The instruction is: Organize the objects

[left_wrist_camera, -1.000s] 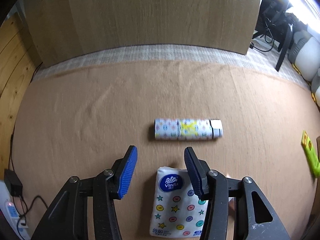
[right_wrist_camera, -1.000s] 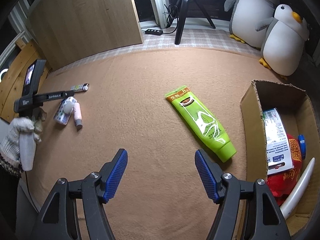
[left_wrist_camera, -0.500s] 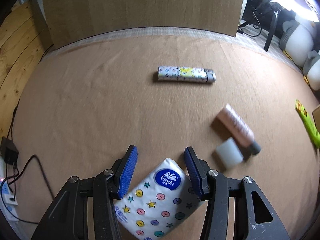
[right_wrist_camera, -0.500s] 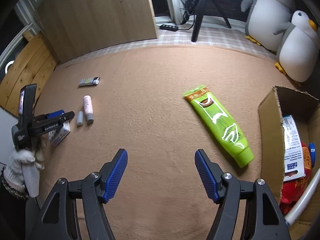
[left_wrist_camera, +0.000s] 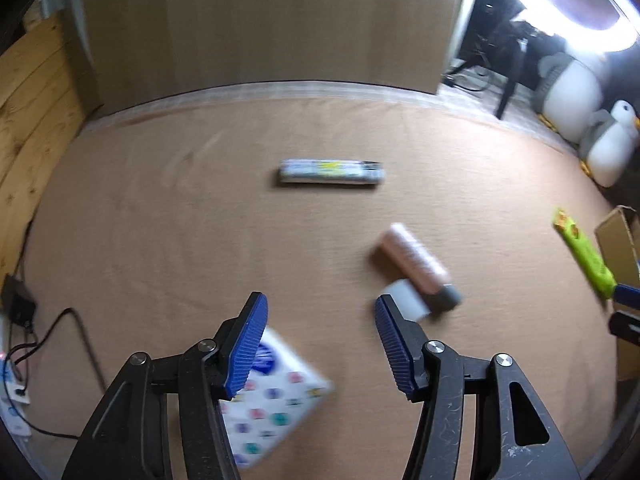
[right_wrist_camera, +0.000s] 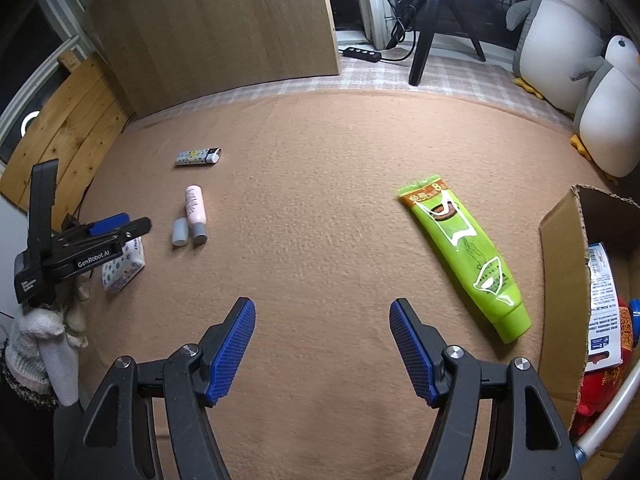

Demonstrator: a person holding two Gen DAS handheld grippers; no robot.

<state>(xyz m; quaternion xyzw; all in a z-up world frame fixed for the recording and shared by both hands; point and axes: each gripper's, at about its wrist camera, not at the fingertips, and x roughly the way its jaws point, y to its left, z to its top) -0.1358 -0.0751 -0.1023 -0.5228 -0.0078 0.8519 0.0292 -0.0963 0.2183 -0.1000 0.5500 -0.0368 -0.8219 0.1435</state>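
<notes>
A star-and-dot tissue pack [left_wrist_camera: 276,396] lies on the tan carpet under my left gripper [left_wrist_camera: 320,308]. The jaws are opening; the pack sits low by the left finger and the right pad stands clear of it. From the right wrist view the pack [right_wrist_camera: 122,268] rests on the carpet below the left gripper [right_wrist_camera: 108,224]. Ahead lie a patterned lighter [left_wrist_camera: 332,171], a pink bottle [left_wrist_camera: 416,260] and a white cap [left_wrist_camera: 406,300]. My right gripper [right_wrist_camera: 322,308] is open over bare carpet, with a green tube [right_wrist_camera: 464,252] to its right.
A cardboard box [right_wrist_camera: 560,248] at the right holds several packets. Two plush penguins [right_wrist_camera: 560,24], a tripod [right_wrist_camera: 428,20] and a power strip [right_wrist_camera: 360,53] stand at the back. A wooden board [right_wrist_camera: 216,20] leans behind the carpet. Cables [left_wrist_camera: 60,328] lie at the left.
The left gripper pulled back from the lighter, bringing the bottle and cap into view. Its jaws widened, and the tissue pack tilted and slid to the lower left. The right gripper's view shifted slightly.
</notes>
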